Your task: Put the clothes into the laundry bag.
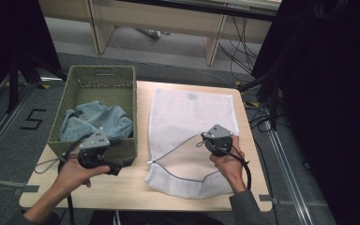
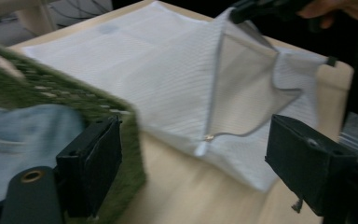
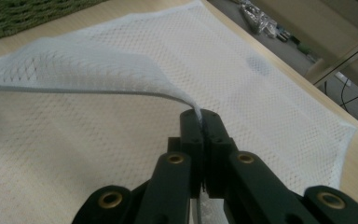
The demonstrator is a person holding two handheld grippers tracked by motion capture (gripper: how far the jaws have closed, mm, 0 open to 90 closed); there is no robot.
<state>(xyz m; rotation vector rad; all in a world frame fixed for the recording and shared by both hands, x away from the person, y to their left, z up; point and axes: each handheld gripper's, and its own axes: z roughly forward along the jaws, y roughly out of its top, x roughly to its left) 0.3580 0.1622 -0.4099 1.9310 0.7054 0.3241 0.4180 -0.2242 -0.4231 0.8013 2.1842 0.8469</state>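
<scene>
A white mesh laundry bag (image 1: 187, 110) lies flat on the wooden table (image 1: 122, 190), its grey zip-edged mouth toward me. My right gripper (image 1: 205, 139) is shut on the upper edge of that mouth and holds it lifted, so the bag gapes open. In the right gripper view the jaws (image 3: 201, 116) pinch the mesh hem (image 3: 121, 93). My left gripper (image 1: 116, 165) is open and holds nothing, at the front right corner of the green woven basket (image 1: 101, 71). In the left gripper view its jaws (image 2: 193, 130) face the bag's mouth (image 2: 242, 98). Light blue clothing (image 1: 93, 121) lies in the basket.
The basket takes up the table's left side and the bag its middle and right. Bare wood runs along the near edge. Beyond the table stand pale furniture legs (image 1: 213, 42); cables (image 1: 258, 117) trail on the floor at the right, beside dark drapes.
</scene>
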